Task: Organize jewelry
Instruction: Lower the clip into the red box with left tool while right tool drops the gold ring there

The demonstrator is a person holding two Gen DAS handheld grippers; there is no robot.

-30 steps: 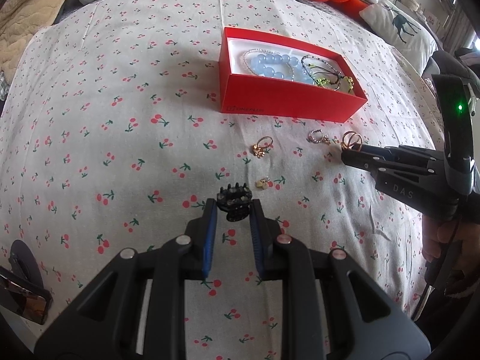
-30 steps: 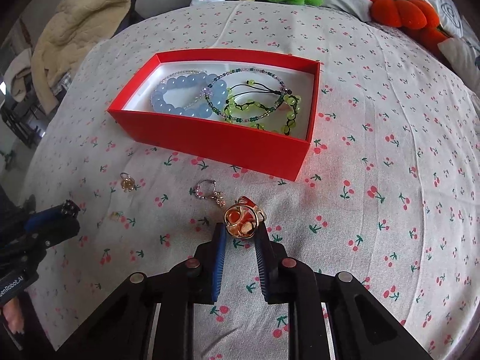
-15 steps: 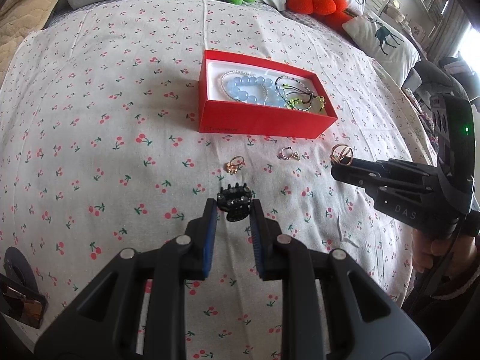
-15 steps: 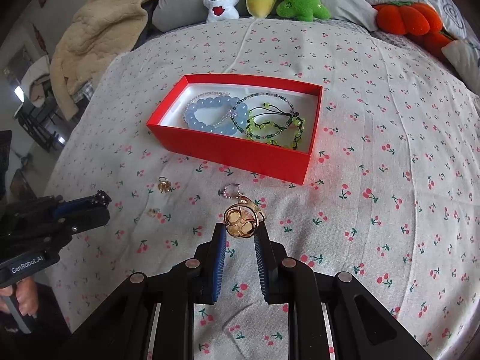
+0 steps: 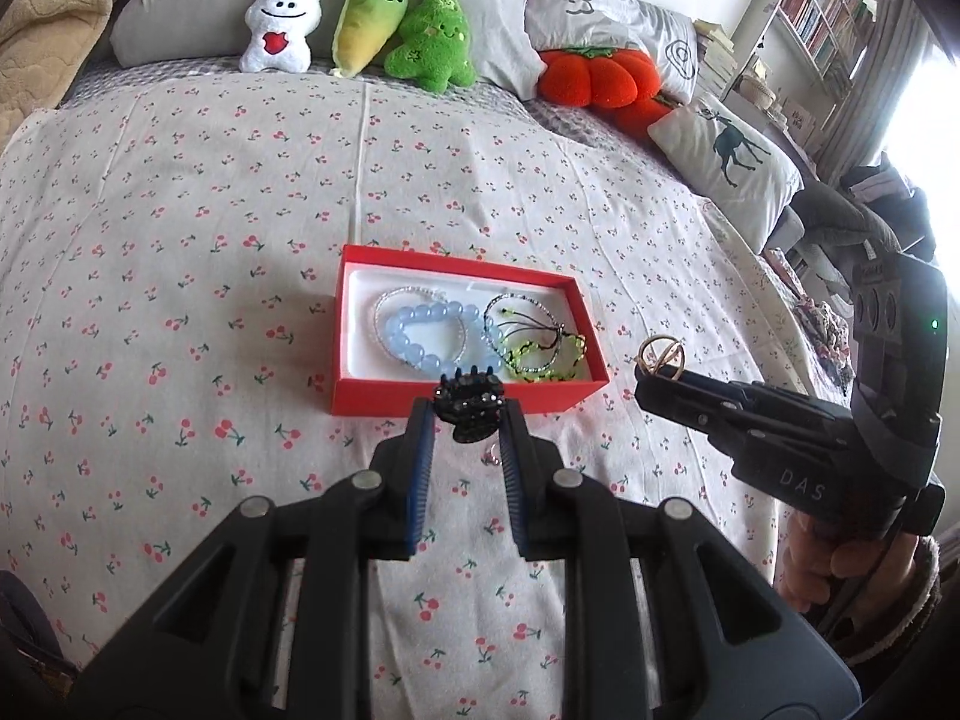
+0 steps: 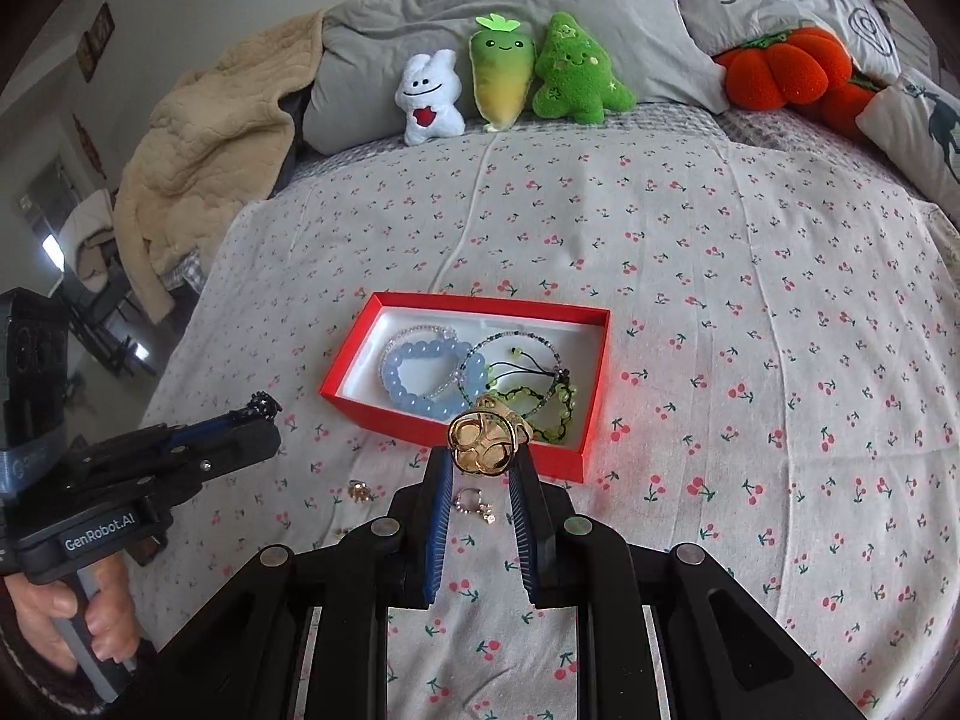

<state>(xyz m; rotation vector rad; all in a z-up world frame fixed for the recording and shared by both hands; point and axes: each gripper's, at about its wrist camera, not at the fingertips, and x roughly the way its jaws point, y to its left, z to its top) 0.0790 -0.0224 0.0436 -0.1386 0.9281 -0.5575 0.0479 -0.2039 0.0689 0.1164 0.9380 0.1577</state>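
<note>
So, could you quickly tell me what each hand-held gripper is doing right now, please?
Left hand-held gripper: closed on the black hair claw.
Right hand-held gripper: closed on the gold ring ornament.

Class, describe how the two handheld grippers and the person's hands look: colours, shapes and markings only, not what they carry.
Both are black pistol-shaped tools. The left gripper and right gripper each have two angular fingers lined with ribbed blue pads, with round silver pins at the joints. The left body reads "GenRobot.AI", the right "DAS", with a small green light. Bare hands grip the handles; a fuzzy dark cuff shows at the right wrist.
</note>
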